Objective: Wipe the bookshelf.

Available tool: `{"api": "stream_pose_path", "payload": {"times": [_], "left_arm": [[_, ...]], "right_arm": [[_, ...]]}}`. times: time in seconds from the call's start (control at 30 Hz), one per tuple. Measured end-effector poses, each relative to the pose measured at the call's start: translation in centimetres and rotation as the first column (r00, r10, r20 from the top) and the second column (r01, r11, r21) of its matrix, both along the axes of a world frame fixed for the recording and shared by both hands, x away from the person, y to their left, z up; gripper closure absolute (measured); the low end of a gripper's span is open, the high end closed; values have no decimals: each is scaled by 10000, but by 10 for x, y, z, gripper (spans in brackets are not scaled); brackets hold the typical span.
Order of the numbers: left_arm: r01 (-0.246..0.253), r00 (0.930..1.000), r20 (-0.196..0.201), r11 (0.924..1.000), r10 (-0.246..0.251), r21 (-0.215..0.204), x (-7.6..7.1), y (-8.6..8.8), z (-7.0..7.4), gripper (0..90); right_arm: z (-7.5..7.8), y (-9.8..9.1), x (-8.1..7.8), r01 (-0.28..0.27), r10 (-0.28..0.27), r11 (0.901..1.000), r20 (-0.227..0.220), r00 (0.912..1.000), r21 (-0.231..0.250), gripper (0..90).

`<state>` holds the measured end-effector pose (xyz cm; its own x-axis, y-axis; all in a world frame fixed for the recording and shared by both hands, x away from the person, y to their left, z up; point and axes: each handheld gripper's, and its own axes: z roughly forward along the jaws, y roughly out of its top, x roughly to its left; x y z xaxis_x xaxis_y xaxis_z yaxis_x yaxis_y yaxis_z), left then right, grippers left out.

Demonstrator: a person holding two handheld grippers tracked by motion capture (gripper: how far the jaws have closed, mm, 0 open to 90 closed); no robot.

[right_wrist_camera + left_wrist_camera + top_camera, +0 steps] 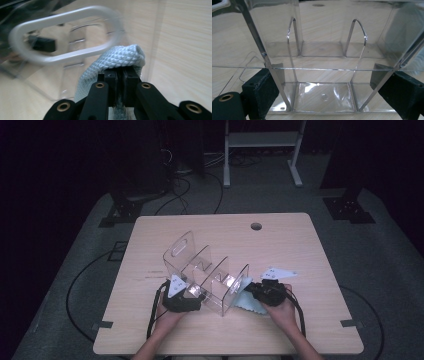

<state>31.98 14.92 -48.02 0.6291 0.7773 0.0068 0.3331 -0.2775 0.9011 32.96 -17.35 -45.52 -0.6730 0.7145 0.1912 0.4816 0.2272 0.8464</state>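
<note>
A clear acrylic organizer (200, 262) with upright dividers stands on the wooden table (310, 320), slightly left of centre. My left gripper (191, 293) is at its near left end. In the left gripper view the two black pads (262, 91) press on the organizer's (322, 57) outer walls, one on each side. My right gripper (259, 292) is at the organizer's right end wall, shut on a light blue textured cloth (244, 301). In the right gripper view the cloth (115, 58) bulges over the closed jaws against the clear wall, just below its oval handle cut-out (65, 37).
A round cable hole (256, 226) sits near the table's far edge. Bare tabletop lies to the right and behind the organizer. Black cables (80, 285) run over the grey floor, and a white frame stand (260, 140) is at the back.
</note>
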Motion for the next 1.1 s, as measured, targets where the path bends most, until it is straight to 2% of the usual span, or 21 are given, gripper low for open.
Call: {"api": "stream_pose_path", "payload": {"times": [0.13,0.33,0.47,0.63,0.87,0.93,1.1], "left_arm": [[3,10000,3,10000,-3,13,0,0,0,83],[-4,10000,6,10000,4,15,0,-1,0,83],[-32,10000,18,10000,32,25,0,-2,0,83],[-39,10000,16,10000,39,27,1,-2,0,82],[-32,10000,-10,10000,32,-1,1,-1,-1,82],[-55,10000,24,10000,55,28,1,-2,0,82],[-42,10000,25,10000,42,19,1,-2,0,82]], "right_arm": [[0,-6,6,282,-280,9994,-92,9996,191,843],[4,1,-2,-200,201,9997,-62,9998,119,842],[6,-6,7,99,-99,9998,-29,9999,186,842],[7,-8,14,257,-257,9997,-96,9996,-6,842],[26,-7,9,174,-188,9993,415,9990,337,842],[25,-8,11,195,-210,9990,393,9990,396,842],[10,-10,15,348,-349,9981,9,9994,499,843]]}}
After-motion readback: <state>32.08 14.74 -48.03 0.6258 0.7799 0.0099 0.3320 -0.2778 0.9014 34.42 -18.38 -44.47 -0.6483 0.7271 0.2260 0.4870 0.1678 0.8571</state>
